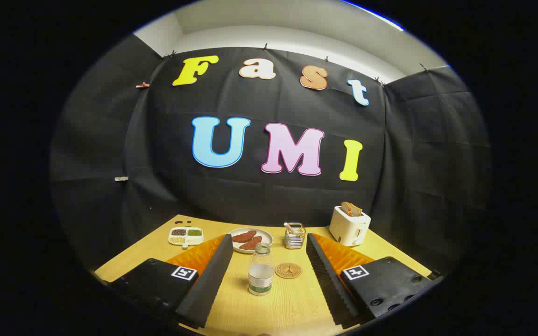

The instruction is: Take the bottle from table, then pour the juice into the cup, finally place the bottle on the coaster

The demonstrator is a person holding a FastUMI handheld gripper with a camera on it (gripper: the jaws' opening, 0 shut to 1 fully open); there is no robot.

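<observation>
A clear bottle (pixel 260 270) with a pale label stands upright on the wooden table (pixel 273 312). It sits between my two fingers, nearer the left one, and touches neither. My gripper (pixel 268 236) is open, its black ribbed fingers (pixel 206 280) spread wide on either side. A round brown coaster (pixel 288 270) lies flat just right of the bottle with nothing on it. Beyond the coaster, near the right fingertip, stands a small clear cup (pixel 294 235) with ridged sides and a stick-like thing in it.
A white plate (pixel 265 235) with dark red slices lies just beyond the bottle. A white divided tray (pixel 186 236) of condiments sits at the back left. A white toaster (pixel 349 225) holding bread stands at the back right.
</observation>
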